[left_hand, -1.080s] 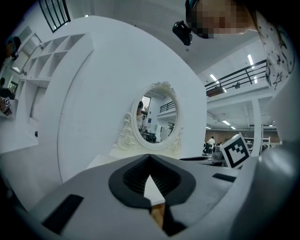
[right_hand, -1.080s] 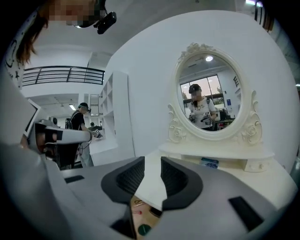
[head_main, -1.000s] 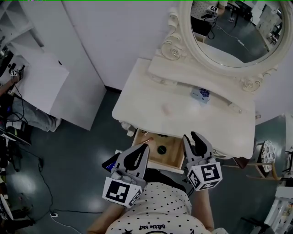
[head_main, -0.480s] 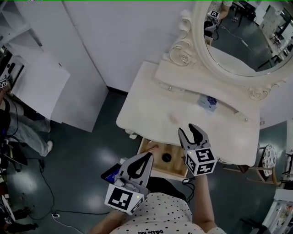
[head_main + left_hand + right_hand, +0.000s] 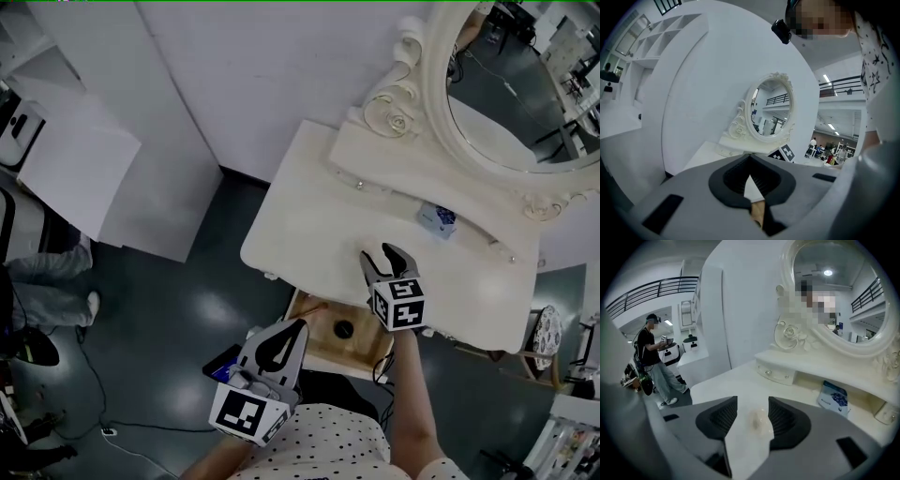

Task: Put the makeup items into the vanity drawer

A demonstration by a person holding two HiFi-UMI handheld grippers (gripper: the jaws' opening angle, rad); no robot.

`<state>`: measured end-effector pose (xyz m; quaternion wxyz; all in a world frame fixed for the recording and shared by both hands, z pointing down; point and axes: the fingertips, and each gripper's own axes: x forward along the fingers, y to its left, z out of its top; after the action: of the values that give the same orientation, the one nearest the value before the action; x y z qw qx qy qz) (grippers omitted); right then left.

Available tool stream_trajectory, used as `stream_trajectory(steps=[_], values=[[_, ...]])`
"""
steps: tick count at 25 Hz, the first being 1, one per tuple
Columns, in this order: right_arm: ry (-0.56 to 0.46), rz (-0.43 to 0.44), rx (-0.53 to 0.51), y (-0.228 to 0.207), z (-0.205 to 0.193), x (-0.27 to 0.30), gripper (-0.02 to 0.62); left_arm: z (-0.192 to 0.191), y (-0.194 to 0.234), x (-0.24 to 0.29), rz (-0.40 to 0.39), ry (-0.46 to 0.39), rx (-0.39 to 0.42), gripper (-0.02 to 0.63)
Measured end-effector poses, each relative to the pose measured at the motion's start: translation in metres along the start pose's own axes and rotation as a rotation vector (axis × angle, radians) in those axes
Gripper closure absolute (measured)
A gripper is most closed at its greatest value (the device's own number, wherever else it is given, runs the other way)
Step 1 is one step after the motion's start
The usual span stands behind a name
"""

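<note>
Vanity table (image 5: 300, 216) stands against a white wall, with an oval mirror (image 5: 506, 103) in a carved frame above it. A blue-and-white box (image 5: 437, 218) sits in the recess under the mirror shelf, well apart from both grippers. The wooden drawer (image 5: 319, 328) under the table's front edge is pulled open. A black round item (image 5: 344, 329) lies in it, and a slim item (image 5: 312, 306) lies at its left end; its kind cannot be told. A bystander (image 5: 651, 357) stands far off on the floor, clear of the work.

Right gripper (image 5: 386, 255) is held out over the tabletop on an extended bare forearm (image 5: 408, 394), pointing toward the mirror. Its jaws are apart and opening. A small pale translucent item (image 5: 757, 420) lies on the tabletop between them, and the pads do not touch it.

Left gripper (image 5: 298, 326) is held back near the person's body, pointing at the drawer's front left. Its jaws are closed tip to tip with nothing between them.
</note>
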<state>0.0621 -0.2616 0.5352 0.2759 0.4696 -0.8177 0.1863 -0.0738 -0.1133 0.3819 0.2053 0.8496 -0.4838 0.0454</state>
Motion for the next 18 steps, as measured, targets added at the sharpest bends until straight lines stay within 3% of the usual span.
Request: stream_trajectory(steps=[11,18], values=[[0.179,-0.005,-0.037,-0.014,-0.043,0.05,0.384,0.001,0.021,0.005,0.038,0.012,-0.031,0.597],[0.185,-0.01,-0.005,-0.015,-0.049,0.053,0.396,0.003,0.026,0.007,0.04,0.018,-0.035,0.597]])
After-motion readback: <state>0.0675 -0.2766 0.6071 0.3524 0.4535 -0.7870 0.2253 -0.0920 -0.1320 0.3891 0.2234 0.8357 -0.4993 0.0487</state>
